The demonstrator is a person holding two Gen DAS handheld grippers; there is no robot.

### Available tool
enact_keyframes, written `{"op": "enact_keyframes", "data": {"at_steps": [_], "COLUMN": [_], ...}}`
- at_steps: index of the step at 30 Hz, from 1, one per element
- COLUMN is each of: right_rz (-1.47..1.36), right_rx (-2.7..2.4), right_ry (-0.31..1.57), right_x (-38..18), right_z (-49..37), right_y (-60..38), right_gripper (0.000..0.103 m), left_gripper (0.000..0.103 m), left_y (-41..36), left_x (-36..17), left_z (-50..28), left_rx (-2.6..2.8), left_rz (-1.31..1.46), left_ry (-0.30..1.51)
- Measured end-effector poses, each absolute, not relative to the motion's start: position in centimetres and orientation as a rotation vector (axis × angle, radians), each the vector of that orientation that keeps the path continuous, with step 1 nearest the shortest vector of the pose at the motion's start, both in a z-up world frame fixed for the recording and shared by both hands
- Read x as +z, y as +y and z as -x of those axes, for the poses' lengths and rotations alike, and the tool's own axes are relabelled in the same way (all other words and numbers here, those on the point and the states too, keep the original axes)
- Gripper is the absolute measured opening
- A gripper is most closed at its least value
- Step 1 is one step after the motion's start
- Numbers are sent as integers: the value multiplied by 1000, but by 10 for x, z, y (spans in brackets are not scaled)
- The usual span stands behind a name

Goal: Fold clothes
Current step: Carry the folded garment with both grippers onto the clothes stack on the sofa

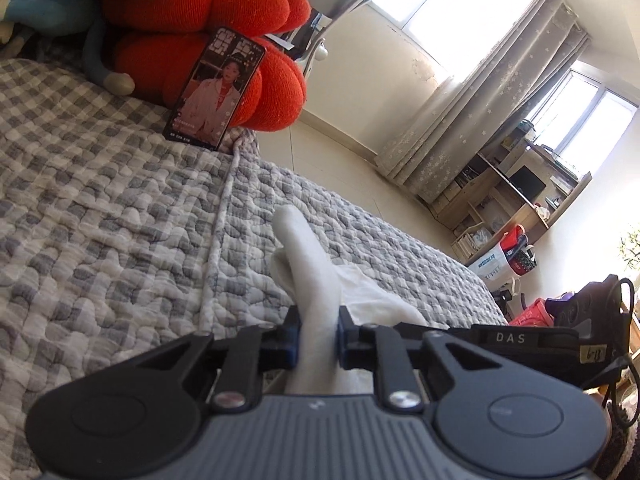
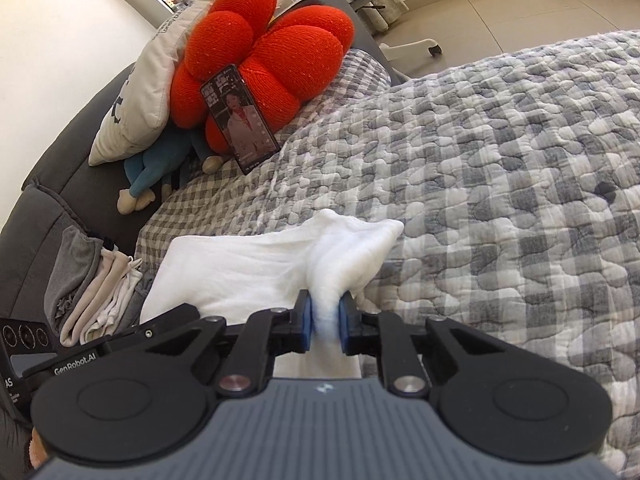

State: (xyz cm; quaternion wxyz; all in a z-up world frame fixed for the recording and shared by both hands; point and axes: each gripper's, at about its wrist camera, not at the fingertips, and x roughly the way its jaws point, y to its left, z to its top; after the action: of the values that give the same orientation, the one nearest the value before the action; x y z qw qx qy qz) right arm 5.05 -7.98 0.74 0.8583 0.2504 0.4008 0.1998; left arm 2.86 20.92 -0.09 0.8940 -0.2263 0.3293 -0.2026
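Note:
A white cloth garment (image 1: 308, 264) is bunched between the blue pads of my left gripper (image 1: 319, 338), which is shut on it above the grey checked quilt (image 1: 120, 220). The same white garment (image 2: 248, 268) stretches left from my right gripper (image 2: 325, 320), which is shut on a gathered corner of it. The right gripper's black body (image 1: 532, 338) shows at the right edge of the left wrist view. The left gripper's body (image 2: 28, 340) shows at the left of the right wrist view. The garment's lower part is hidden behind both grippers.
An orange knitted cushion (image 2: 264, 48) with a phone (image 2: 240, 116) leaning on it sits at the bed's head, beside a white pillow (image 2: 140, 92) and a blue plush toy (image 2: 156, 168). Folded clothes (image 2: 92, 292) lie stacked at the left. A desk (image 1: 516, 196) and curtains (image 1: 488, 120) stand beyond the bed.

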Motion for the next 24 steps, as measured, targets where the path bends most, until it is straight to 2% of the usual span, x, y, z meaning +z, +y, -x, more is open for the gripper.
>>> {"op": "enact_keyframes", "data": {"at_steps": [11, 24], "right_rz": [-426, -301], "right_rx": [608, 885], "right_ry": [780, 665], "right_x": [49, 115], "right_z": [-83, -130], "right_y": [8, 140], "right_gripper": [16, 16], "left_gripper": [17, 17], "left_y": [277, 374], "left_x": [30, 81], "left_z": [10, 49], "left_rx": [-214, 37], "left_rz": [558, 677], "left_ry": [526, 246]}}
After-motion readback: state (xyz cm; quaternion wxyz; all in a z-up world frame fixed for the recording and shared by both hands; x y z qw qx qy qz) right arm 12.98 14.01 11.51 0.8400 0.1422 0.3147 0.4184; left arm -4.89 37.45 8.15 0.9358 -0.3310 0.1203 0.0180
